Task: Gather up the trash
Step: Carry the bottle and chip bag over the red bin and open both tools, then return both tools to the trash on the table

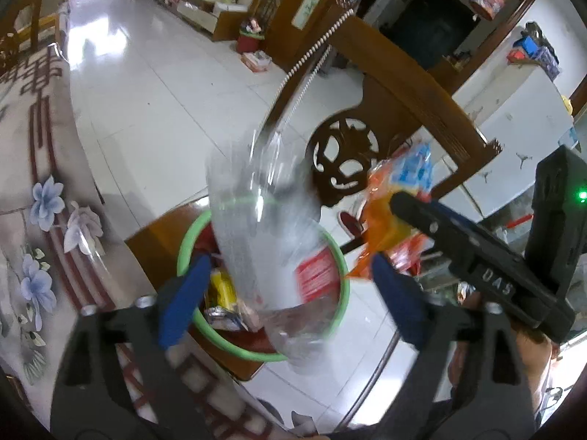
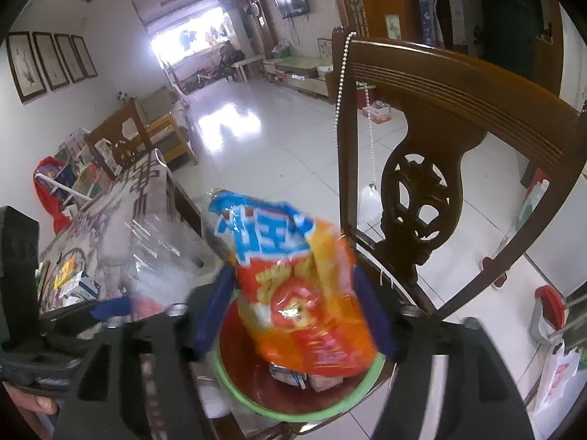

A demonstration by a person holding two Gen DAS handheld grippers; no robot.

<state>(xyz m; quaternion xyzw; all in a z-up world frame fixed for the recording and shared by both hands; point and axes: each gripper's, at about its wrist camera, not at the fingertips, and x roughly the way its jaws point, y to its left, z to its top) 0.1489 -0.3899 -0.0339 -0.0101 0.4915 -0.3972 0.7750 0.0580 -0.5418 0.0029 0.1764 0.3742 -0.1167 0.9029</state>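
Note:
A green-rimmed trash bin (image 1: 185, 247) stands on a wooden chair seat and holds several wrappers. A clear plastic bag with a red label (image 1: 271, 242) is blurred between the wide-apart blue pads of my left gripper (image 1: 290, 300), over the bin, touching neither pad. My right gripper (image 2: 293, 311) has its jaws apart around an orange and blue snack bag (image 2: 293, 278) above the bin (image 2: 234, 381); the bag is blurred and I cannot tell if a pad touches it. The right gripper also shows in the left wrist view (image 1: 458, 234) with the snack bag (image 1: 396, 198).
A carved wooden chair back (image 2: 422, 190) with a hanging bead string (image 2: 339, 110) rises right behind the bin. A table with a floral cloth (image 1: 40, 198) lies to the left, carrying small boxes (image 2: 73, 278). White tiled floor (image 1: 165, 91) spreads beyond.

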